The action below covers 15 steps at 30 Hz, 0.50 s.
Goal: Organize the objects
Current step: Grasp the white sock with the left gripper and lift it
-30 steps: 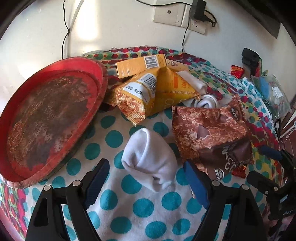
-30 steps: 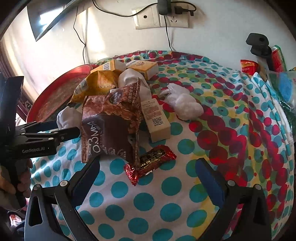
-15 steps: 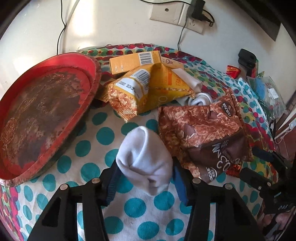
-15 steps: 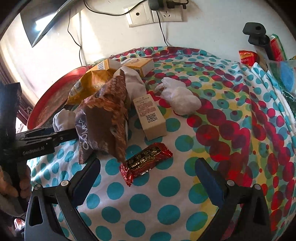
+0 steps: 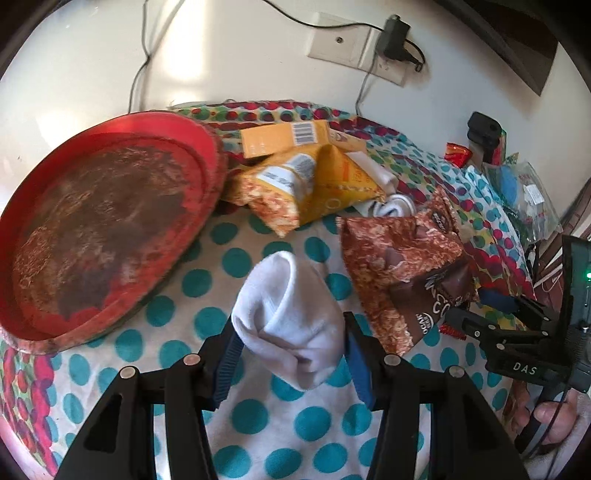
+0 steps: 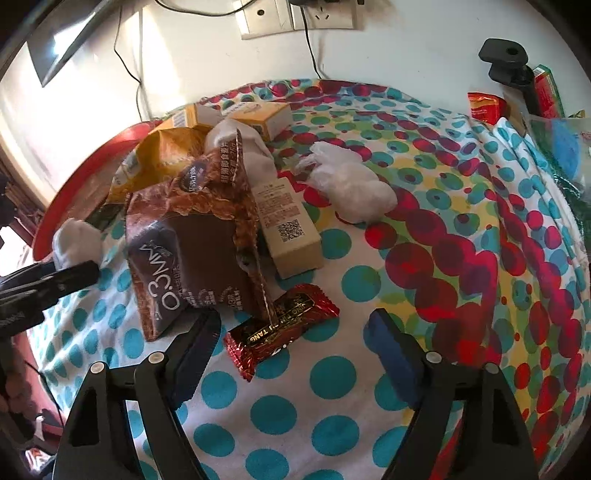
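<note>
My left gripper (image 5: 291, 332) is shut on a rolled white sock (image 5: 288, 314), which it holds just above the polka-dot cloth (image 5: 207, 288). A red round tray (image 5: 207, 147) lies to its left. In the right wrist view the same sock (image 6: 75, 240) shows in the left gripper (image 6: 55, 273). My right gripper (image 6: 291, 332) is closing around a red candy bar (image 6: 284, 325) that lies flat on the cloth. Its pads do not press on the wrapper. The right gripper (image 5: 498, 314) also appears at the right of the left wrist view.
A brown snack bag (image 6: 192, 251) leans beside the candy bar, with a cream box (image 6: 288, 225) behind it. A yellow snack bag (image 5: 317, 184), an orange box (image 5: 280, 138) and a crumpled white plastic bag (image 6: 351, 184) sit further back. The wall with sockets (image 6: 299, 14) is behind.
The left jaws closed on the white sock and raised it a little off the cloth. The right jaws narrowed around the red candy bar. The brown bag tipped and shifted.
</note>
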Each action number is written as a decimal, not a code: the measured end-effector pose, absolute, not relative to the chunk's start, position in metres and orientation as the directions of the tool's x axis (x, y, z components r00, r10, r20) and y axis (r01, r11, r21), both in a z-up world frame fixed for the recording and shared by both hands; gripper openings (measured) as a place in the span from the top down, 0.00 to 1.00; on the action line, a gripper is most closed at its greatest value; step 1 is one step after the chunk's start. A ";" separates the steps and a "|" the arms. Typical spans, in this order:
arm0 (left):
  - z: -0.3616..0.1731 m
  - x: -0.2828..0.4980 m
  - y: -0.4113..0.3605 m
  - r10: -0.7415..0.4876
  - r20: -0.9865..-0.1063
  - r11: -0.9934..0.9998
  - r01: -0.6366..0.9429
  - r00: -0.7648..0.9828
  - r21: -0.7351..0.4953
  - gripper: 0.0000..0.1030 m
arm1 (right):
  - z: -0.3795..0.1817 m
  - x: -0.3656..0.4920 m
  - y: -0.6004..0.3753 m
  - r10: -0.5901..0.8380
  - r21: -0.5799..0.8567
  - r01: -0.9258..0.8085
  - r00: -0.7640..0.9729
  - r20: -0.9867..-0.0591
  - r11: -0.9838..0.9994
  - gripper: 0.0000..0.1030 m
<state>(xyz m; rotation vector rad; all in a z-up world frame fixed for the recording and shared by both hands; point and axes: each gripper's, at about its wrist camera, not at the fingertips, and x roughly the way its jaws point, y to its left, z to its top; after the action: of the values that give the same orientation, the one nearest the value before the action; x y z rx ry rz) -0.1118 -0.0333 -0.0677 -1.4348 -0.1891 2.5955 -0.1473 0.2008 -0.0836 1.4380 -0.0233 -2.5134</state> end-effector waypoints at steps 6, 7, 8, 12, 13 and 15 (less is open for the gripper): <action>-0.064 -0.107 -0.046 0.201 -0.824 -0.979 -0.091 -0.530 -0.181 0.49 | -0.085 -0.155 0.192 -0.164 0.085 0.182 -0.483 -0.860 -0.980 0.32; -0.063 -0.107 -0.048 0.198 -0.822 -0.980 -0.085 -0.533 -0.181 0.49 | -0.085 -0.156 0.192 -0.163 0.085 0.179 -0.482 -0.861 -0.980 0.33; -0.063 -0.107 -0.050 0.200 -0.821 -0.979 -0.083 -0.535 -0.185 0.49 | -0.085 -0.156 0.191 -0.160 0.082 0.180 -0.480 -0.863 -0.980 0.33; -0.058 -0.105 -0.061 0.202 -0.814 -0.978 -0.069 -0.544 -0.196 0.48 | -0.085 -0.157 0.191 -0.164 0.075 0.197 -0.489 -0.857 -0.977 0.39; -0.058 -0.106 -0.065 0.198 -0.816 -0.979 -0.062 -0.543 -0.196 0.48 | -0.085 -0.158 0.190 -0.166 0.074 0.202 -0.492 -0.855 -0.977 0.43; -0.057 -0.106 -0.072 0.194 -0.815 -0.978 -0.049 -0.546 -0.201 0.48 | -0.085 -0.158 0.190 -0.176 0.075 0.217 -0.496 -0.850 -0.973 0.51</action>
<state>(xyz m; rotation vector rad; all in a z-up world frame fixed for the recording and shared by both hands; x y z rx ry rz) -0.1056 -0.0721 -0.0570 -1.4186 -0.2323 2.6361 -0.1580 0.1897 -0.0849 1.4334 0.0619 -2.5357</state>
